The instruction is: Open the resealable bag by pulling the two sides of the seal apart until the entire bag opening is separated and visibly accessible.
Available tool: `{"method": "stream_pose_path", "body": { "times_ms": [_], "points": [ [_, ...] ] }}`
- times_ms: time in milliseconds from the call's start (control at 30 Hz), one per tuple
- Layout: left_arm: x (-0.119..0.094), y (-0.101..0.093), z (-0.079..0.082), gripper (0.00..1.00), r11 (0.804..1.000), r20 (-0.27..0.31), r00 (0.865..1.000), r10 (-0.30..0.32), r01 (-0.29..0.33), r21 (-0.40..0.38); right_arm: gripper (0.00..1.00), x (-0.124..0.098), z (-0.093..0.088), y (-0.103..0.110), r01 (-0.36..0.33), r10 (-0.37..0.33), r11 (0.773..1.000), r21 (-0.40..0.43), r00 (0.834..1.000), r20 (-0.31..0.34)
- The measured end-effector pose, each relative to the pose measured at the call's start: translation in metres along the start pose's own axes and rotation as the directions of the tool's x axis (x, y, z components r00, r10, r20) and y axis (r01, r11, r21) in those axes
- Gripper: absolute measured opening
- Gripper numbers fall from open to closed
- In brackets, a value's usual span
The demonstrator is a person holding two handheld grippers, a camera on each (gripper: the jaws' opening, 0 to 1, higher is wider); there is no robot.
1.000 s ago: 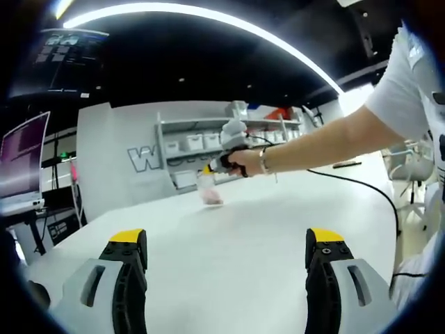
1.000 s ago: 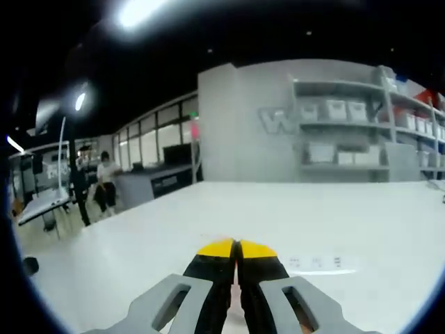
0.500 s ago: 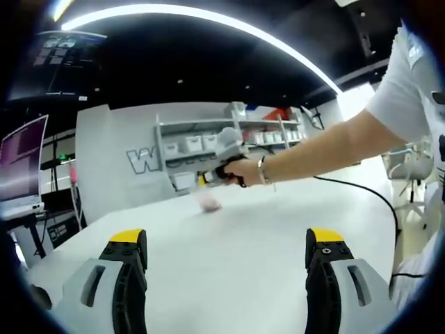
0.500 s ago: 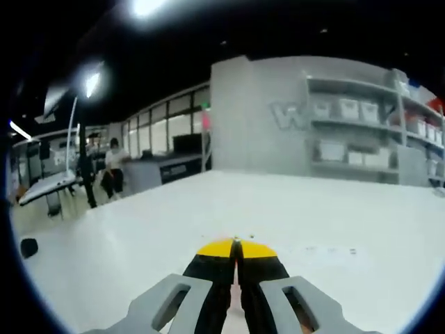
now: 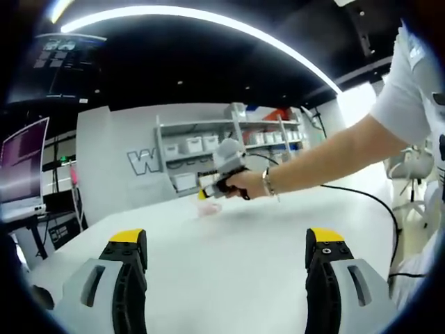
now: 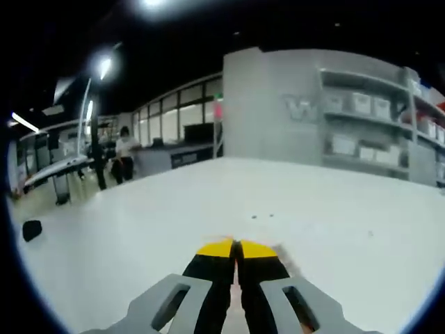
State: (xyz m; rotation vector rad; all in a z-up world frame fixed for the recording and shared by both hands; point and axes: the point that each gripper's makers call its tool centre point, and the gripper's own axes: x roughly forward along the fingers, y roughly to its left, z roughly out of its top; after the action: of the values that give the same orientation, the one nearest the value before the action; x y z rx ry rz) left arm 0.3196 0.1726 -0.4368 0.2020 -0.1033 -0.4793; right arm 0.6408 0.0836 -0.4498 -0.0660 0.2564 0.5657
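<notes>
White worktop stretches toward grey wall shelves of white bins; left tool gapes wide, right tool pinches a small clear pinkish bag.

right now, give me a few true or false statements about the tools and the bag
1. The left tool has its jaws spread wide apart. True.
2. The right tool is wide open. False: its yellow-tipped jaws are pressed together, with something pale pinched between them.
3. The resealable bag hangs at the right tool's tip, over the white table. True.
4. The left tool is gripping the bag. False: it is well short of the bag, holding nothing.
5. Shelves with white bins stand behind the table. True.
</notes>
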Motion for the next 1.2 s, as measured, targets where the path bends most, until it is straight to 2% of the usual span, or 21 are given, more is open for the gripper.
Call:
{"method": "stream_pose_path", "body": {
  "times_ms": [233, 433, 567, 667, 1033, 1200],
  "points": [
    [-0.002, -0.002, 0.004, 0.93, 1.0, 0.008, 1.0, 0.0, -0.001, 0.01, 0.0, -0.003, -0.006, 0.013, -0.034, 0.034, 0.999, -0.018, 0.999, -0.012],
    [-0.005, -0.002, 0.006, 0.93, 1.0, 0.012, 1.0, 0.003, -0.003, 0.012, 0.06, -0.006, -0.009, 0.021, -0.038, 0.037, 0.997, -0.068, 0.999, -0.015],
    [-0.007, -0.002, 0.007, 0.93, 1.0, 0.017, 1.0, 0.006, -0.006, 0.014, 0.14, -0.011, -0.01, 0.024, -0.029, 0.028, 0.996, -0.088, 1.0, -0.013],
    [-0.008, -0.001, 0.007, 0.93, 1.0, 0.017, 1.0, 0.007, -0.007, 0.014, 0.15, -0.012, -0.012, 0.025, -0.029, 0.028, 0.994, -0.109, 1.0, -0.014],
    [-0.009, 0.003, 0.011, 0.94, 1.0, 0.034, 0.999, 0.021, -0.022, 0.019, 0.29, -0.014, -0.014, 0.031, -0.034, 0.032, 0.993, -0.114, 0.999, -0.012],
    [-0.01, 0.004, 0.012, 0.95, 1.0, 0.036, 0.999, 0.023, -0.024, 0.018, 0.36, -0.016, -0.015, 0.037, -0.043, 0.042, 0.989, -0.143, 0.999, -0.011]
  ]
}}
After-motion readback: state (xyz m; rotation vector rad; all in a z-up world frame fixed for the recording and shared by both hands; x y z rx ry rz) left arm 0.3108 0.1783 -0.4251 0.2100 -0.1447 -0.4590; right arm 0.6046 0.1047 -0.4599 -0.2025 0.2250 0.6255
